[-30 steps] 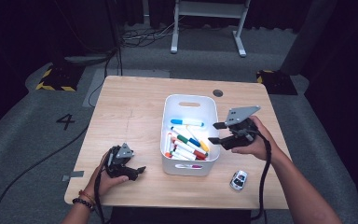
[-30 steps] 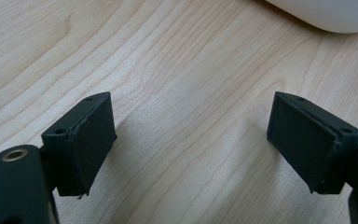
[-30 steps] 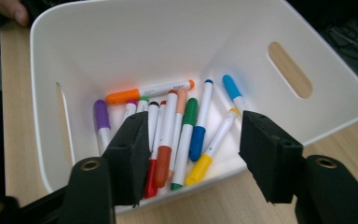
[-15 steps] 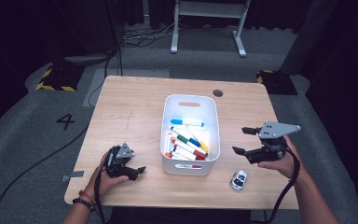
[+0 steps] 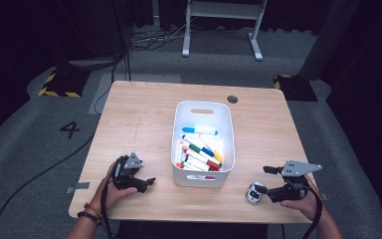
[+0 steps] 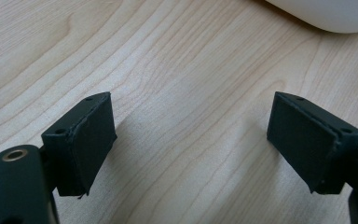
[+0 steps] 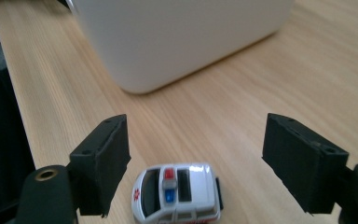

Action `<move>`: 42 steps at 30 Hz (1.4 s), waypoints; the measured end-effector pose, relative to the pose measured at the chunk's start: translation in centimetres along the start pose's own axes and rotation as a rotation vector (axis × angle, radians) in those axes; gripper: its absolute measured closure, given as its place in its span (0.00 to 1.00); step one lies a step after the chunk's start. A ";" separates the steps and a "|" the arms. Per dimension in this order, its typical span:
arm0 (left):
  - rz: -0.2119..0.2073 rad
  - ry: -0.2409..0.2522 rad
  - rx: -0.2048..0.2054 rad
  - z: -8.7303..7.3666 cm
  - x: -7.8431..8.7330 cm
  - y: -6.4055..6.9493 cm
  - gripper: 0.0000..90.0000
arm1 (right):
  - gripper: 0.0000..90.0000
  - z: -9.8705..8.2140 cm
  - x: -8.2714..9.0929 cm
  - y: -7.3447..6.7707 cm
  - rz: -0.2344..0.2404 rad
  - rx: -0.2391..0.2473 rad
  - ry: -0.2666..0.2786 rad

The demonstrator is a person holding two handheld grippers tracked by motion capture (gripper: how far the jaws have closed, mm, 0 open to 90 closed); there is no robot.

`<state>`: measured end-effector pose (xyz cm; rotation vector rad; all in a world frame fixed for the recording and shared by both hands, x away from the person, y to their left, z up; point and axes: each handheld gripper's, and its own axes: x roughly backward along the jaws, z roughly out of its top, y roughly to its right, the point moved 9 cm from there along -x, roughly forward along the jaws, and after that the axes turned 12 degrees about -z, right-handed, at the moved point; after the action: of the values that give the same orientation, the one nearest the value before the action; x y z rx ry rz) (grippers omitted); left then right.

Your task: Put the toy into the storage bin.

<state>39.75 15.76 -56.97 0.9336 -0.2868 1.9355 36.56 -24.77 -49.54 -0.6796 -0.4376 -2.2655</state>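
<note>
The table [image 5: 144, 124] was pale wood with a fine straight grain, and at the frame's centre sat a smooth white plastic bin [image 5: 202, 175], rounded at the corners, a slot handle in its far wall, holding a jumble of coloured markers [image 5: 199, 152]. Lower right in the high view, the right gripper [image 5: 261, 180] sat low beside a small toy car [image 5: 252, 192] (white, glossy, red and blue light bar on its roof). In the right gripper view the car [image 7: 177, 193] stood on the table at bottom centre, between the black, matte jaws, which had just been opening: wide apart, pads clear of it. Lower left, the left gripper [image 5: 150, 180] rested on the table, jaws spread wide over bare wood, gripping nothing.
</note>
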 end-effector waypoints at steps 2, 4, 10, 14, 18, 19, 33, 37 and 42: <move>0.001 -0.001 -0.001 0.0 0.0 0.0 0.17 | 0.25 -1.1 -0.4 -0.3 0.002 -0.007 -0.021; 0.000 0.001 0.000 0.0 0.0 0.0 0.17 | 0.26 -1.9 -0.7 -0.6 0.010 -0.010 -0.037; 0.000 0.001 0.001 0.0 0.0 0.0 0.17 | 0.25 -4.0 -1.8 -1.3 0.016 -0.024 -0.071; 0.001 0.000 -0.001 0.0 0.0 0.0 0.17 | 0.25 -4.8 -2.2 -1.4 0.008 -0.032 -0.086; 0.000 0.000 0.000 0.0 0.0 0.0 0.17 | 0.24 -5.3 -2.6 -1.3 -0.012 -0.026 -0.087; 0.000 0.001 0.001 0.0 0.0 0.0 0.17 | 0.24 -5.4 -2.7 -1.3 -0.017 -0.026 -0.092; 0.000 -0.002 0.000 0.0 0.0 0.0 0.17 | 0.27 -5.8 -3.5 -1.4 -0.059 0.002 -0.092; -0.001 -0.001 0.000 0.0 0.0 0.0 0.17 | 0.27 -5.8 -3.5 -1.4 -0.061 0.003 -0.090; 0.000 0.002 0.002 0.0 0.0 0.0 0.17 | 0.27 -5.8 -3.6 -1.3 -0.059 0.005 -0.099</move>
<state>39.75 15.75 -56.97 0.9328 -0.2842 1.9371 35.78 -24.74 -56.39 -0.7877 -0.5169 -2.2917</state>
